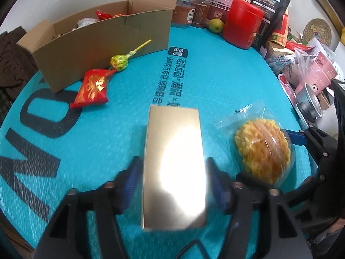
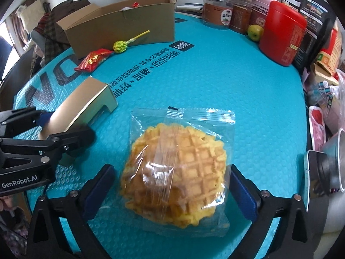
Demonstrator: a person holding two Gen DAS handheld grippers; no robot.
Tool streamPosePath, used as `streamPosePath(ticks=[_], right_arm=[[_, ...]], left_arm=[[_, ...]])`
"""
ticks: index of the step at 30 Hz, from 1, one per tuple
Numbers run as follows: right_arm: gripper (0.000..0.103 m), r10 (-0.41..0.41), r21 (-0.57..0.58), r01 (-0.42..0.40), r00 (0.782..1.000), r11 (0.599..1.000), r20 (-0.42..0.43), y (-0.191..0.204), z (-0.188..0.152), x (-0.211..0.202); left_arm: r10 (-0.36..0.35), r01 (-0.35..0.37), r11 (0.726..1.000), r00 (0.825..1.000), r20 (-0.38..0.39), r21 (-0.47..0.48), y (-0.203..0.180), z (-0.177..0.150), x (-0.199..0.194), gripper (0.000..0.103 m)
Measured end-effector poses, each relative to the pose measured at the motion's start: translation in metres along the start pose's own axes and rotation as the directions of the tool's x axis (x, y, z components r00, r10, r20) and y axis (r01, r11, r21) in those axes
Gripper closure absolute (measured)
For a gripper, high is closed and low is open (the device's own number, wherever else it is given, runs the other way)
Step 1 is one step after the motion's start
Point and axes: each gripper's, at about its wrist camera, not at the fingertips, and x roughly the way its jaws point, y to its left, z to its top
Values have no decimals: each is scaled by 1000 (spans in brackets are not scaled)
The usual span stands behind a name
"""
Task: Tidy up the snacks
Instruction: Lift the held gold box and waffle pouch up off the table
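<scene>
A shiny gold box (image 1: 174,164) lies on the teal mat between the jaws of my left gripper (image 1: 173,183); the blue pads sit close on both sides, and I cannot tell if they touch it. The gold box also shows in the right wrist view (image 2: 84,105). A bagged waffle (image 2: 176,172) lies between the wide-open jaws of my right gripper (image 2: 170,192), and shows in the left wrist view (image 1: 263,151). A red candy packet (image 1: 92,88), a green lollipop (image 1: 120,62) and an open cardboard box (image 1: 97,43) holding snacks sit at the far left.
Jars, a red tin (image 1: 243,26), a green fruit (image 1: 215,26) and dark bags line the table's far edge. Pink boxes, plastic bags and a metal cup (image 2: 336,164) crowd the right edge. Clothes are heaped behind the cardboard box.
</scene>
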Motion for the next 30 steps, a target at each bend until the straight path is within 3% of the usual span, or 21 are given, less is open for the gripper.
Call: streamPosePath(ticks=[2,7,8,9,11,13,17,30], right_arm=[[0,-16,-12,16,1000,1000,-1,1,0,2],[0,-10,3,10,1000,1000,12,0,-1,2],[0,-9,4,9,1000,1000,14,0,-1,2],[0,-8,3,8,1000,1000,15,0,-1,2],[0,-8,-2,8,1000,1000,17,0,-1,2],[1,-9,-10,9,1000,1000,13,1,0,1],[20,-10,-17,10,999,1000,34,2,-2,-5],[26,67,-17,-66,995,998,79,8,-13,-20]], left_arm=[[21,-21,1000,1000,1,16,-5,3,4,26],[30,-31,999,999,35,15,-5,4,5,26],[31,-32,999,999,38,12,-4,4,6,29],[47,-48,999,998,44,11,-3,4,5,42],[72,-74,997,996,58,36,-3,4,5,58],[62,-64,997,996,56,38,-2,4,5,59],[59,-60,998,997,55,25,-2,4,5,59],[14,-12,1000,999,40,-28,2,-9,-7,59]])
